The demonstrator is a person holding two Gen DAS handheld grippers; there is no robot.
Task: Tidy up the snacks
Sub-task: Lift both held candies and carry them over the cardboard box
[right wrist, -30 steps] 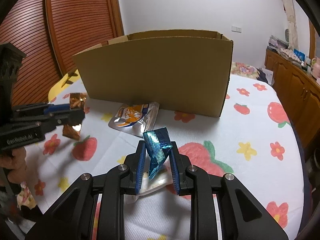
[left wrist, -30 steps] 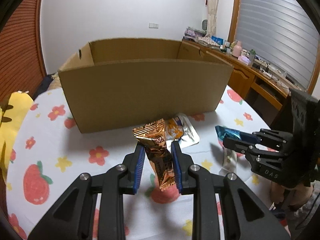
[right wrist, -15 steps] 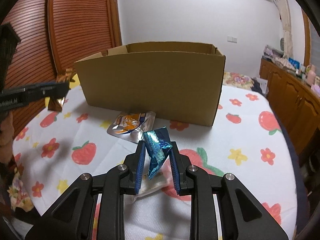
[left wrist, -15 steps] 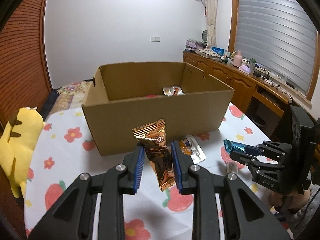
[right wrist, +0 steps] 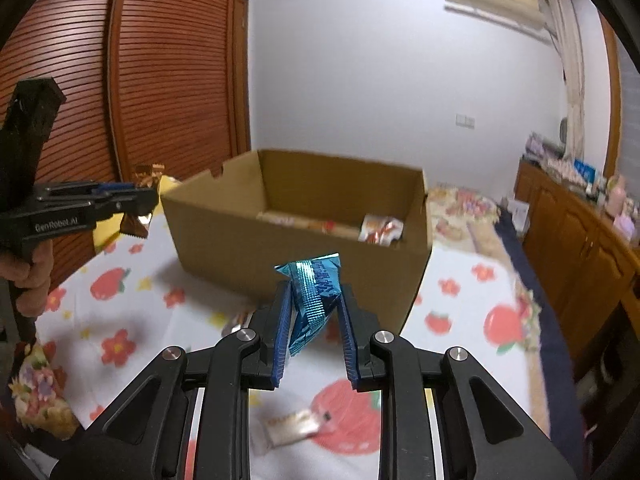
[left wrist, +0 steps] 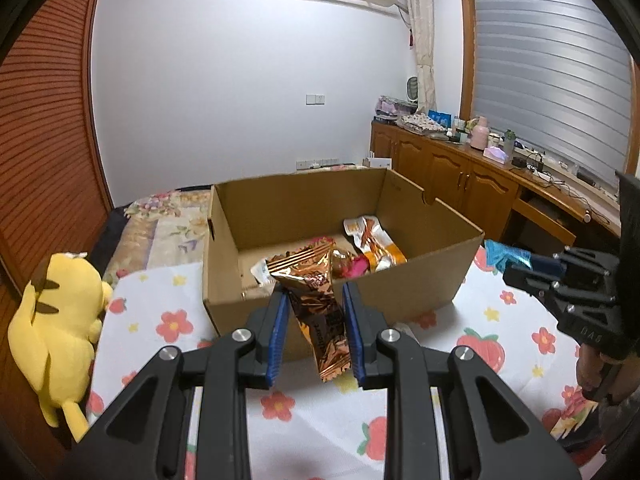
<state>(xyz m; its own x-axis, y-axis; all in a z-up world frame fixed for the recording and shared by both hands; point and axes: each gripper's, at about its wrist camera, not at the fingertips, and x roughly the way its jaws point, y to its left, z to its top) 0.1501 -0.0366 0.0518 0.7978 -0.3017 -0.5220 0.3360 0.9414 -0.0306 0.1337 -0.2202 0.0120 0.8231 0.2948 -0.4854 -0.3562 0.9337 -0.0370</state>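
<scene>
My left gripper (left wrist: pixel 314 300) is shut on a copper-brown snack packet (left wrist: pixel 318 304), held upright above the table just in front of the open cardboard box (left wrist: pixel 420 284). My right gripper (right wrist: pixel 314 298) is shut on a shiny blue snack packet (right wrist: pixel 314 300), also lifted in front of the box (right wrist: pixel 224 240). Several wrapped snacks (left wrist: pixel 370 244) lie on the box floor. In the left wrist view the right gripper (left wrist: pixel 508 264) shows at the right with the blue packet (left wrist: pixel 500 254). In the right wrist view the left gripper (right wrist: pixel 146 200) shows at the left with the brown packet (right wrist: pixel 138 224).
A cloth printed with strawberries and flowers (left wrist: pixel 152 320) covers the table. A yellow plush toy (left wrist: pixel 60 328) sits at its left edge. A small pale packet (right wrist: pixel 294 432) lies on the cloth under my right gripper, another (right wrist: pixel 236 322) near the box. Wooden cabinets (left wrist: pixel 460 176) line the right wall.
Both grippers have risen with their packets, so the views now look down into the box and show the snacks inside. The silver-orange pouch on the cloth has dropped out of the left view.
</scene>
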